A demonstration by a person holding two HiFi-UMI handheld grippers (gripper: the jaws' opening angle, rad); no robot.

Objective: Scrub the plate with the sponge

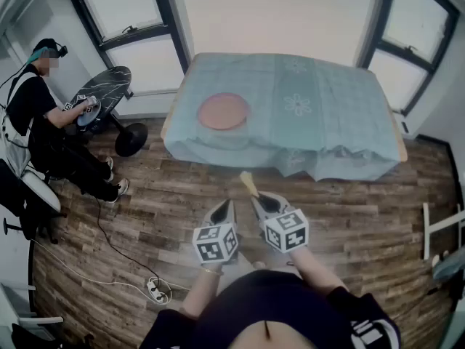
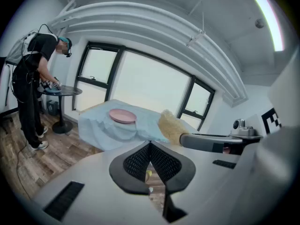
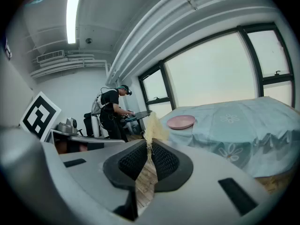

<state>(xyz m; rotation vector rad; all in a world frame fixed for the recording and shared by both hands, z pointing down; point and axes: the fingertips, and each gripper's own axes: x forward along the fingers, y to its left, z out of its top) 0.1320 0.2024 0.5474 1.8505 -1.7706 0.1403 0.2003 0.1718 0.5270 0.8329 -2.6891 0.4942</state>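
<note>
While right tongs (image 3: 149,144) clamp yellow sponge (image 3: 154,125), left tongs (image 2: 150,145) closed, empty; pink plate (image 1: 223,111) on table (image 1: 341,122), well apart.

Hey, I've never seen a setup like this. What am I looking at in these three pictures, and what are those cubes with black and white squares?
There is no robot: a person holds a hand-held gripper in each hand, and the patterned cubes are part of those tools. One picture comes from a camera on the person's head, looking down at the left gripper and the right gripper. The other two come from cameras riding on each gripper, looking along its fingers. Ahead stands a table under a pale blue cloth, with a pink plate on it. The right gripper's fingers are shut on a yellowish sponge; the left gripper's fingers are shut on nothing. Off to the left, another person works at a small round table.
</note>
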